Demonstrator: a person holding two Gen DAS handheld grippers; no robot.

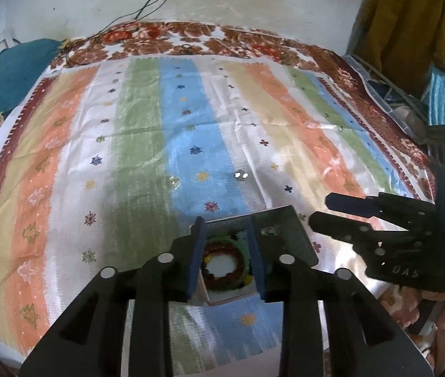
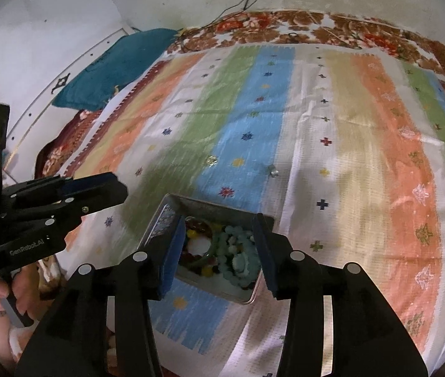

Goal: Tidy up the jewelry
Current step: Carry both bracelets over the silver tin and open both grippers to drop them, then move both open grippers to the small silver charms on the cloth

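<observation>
Right wrist view shows our right claw (image 2: 219, 251) spread wide over the small silver metal box (image 2: 222, 286), holding nothing. The box sits on the striped cloth (image 2: 348, 157) that covers the bed, and it is full of jewelry: a pale blue bead bracelet (image 2: 241, 251) and a dark red bead ring of beads (image 2: 205, 245) lie inside it. Our left claw (image 2: 97, 190) is just left of the box; its tips look close together, but we cannot tell if it is pinching anything.

Left wrist view shows our left claw (image 1: 227, 254) right above the box (image 1: 288, 235), with the red beads seen between its fingers (image 1: 195, 254).

Two little pieces are not in the box. A small clear round gem (image 2: 212, 160) lies beyond the box, on the green stripe's edge. A small silver piece (image 2: 273, 171) lies beyond the box too, to the right of the gem. We think these still need picking up.

What could go wrong? The pieces are tiny and the cloth is soft, so a claw may push one down into a fold or flick it away. A claw could also bump the box and spill the beads.
</observation>
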